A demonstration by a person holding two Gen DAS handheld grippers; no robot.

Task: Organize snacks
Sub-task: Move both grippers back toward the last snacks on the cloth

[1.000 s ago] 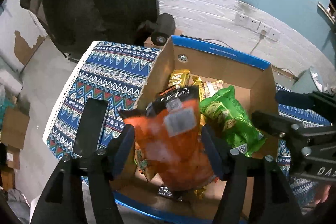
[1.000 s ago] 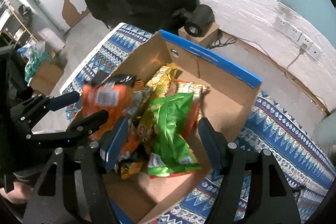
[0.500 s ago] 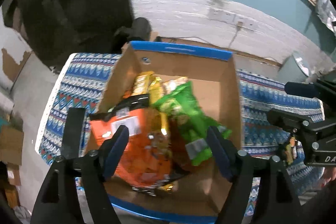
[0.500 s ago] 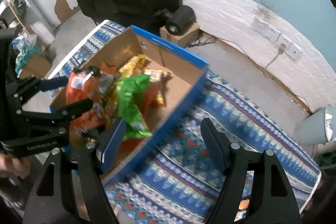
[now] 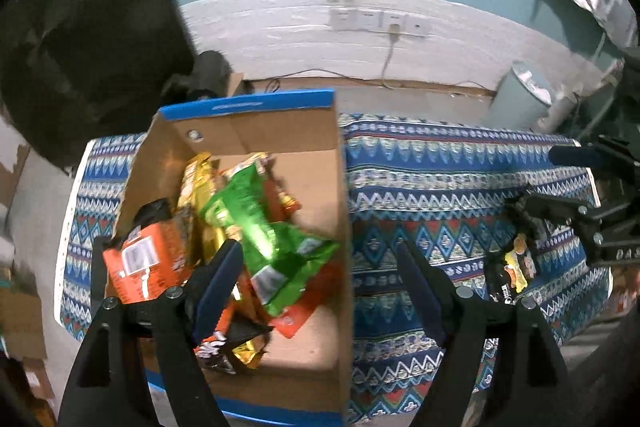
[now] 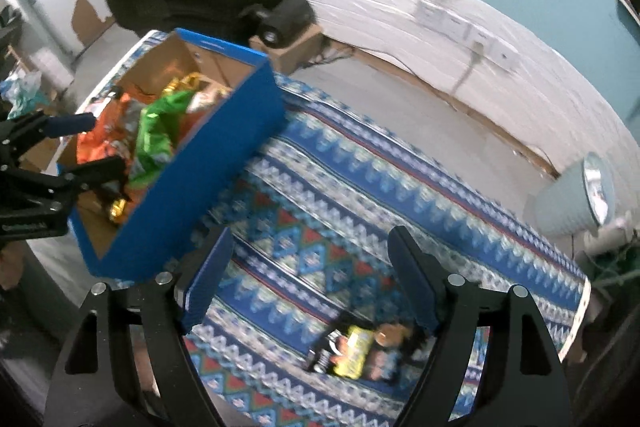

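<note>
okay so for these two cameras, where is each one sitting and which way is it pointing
Left wrist: on the left gripper, tilted down over the box of snacks; its open fingers show, with the right gripper at right.
Right wrist: on the right gripper, tilted down at the cloth and dark packet; left gripper at left.
Both see the box, cloth, packet.

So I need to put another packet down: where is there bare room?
The patterned cloth lies bare between the blue box and the black-and-yellow packet. Inside the box, the strip along its right wall is free; its left half is crowded with snacks.
</note>
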